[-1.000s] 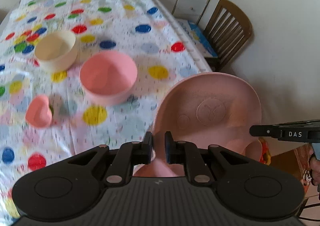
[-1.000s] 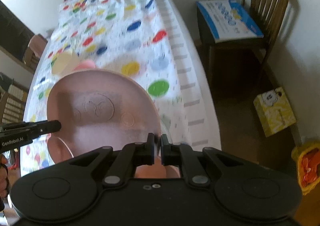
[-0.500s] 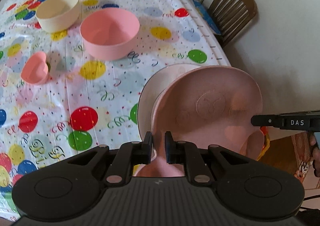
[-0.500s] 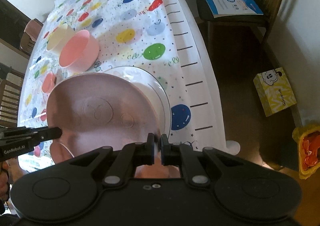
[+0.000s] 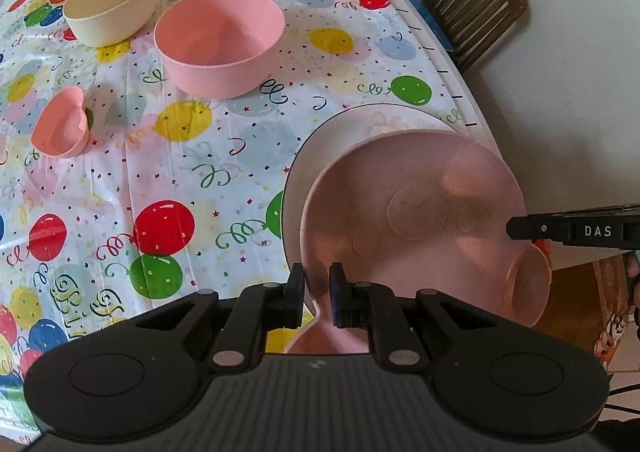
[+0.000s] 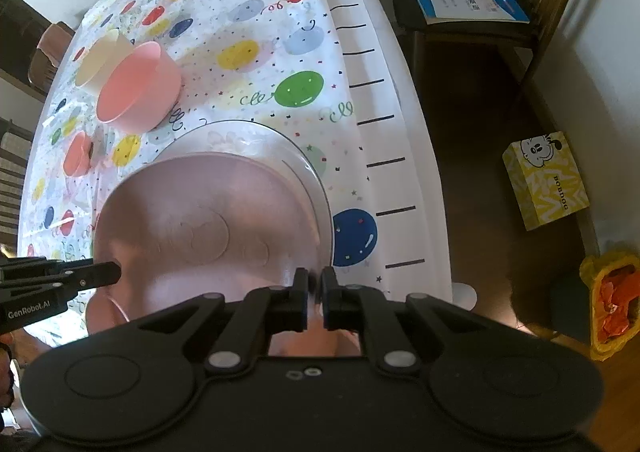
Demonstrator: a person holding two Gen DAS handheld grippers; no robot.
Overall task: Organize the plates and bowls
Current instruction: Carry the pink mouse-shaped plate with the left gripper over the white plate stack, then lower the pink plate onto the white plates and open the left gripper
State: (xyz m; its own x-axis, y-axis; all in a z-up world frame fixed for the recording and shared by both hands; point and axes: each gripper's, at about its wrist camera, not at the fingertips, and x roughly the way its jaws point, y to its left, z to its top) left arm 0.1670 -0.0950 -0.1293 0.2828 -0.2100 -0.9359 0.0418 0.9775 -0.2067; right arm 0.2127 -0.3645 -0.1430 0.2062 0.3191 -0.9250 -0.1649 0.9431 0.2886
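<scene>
Both grippers — left gripper (image 5: pixel 317 300) and right gripper (image 6: pixel 314 302) — were clamped on the pink plate's (image 5: pixel 416 212) near rim, above the white plate (image 5: pixel 360 124) (stiff, probably light, likely slippery).

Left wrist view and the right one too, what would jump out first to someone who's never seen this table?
First the pink plate, gripped at its near rim by the left gripper and the right gripper, above a white plate near the table edge. Then the balloon-print tablecloth, with a pink bowl, a cream bowl and a small heart-shaped pink dish farther back.
</scene>
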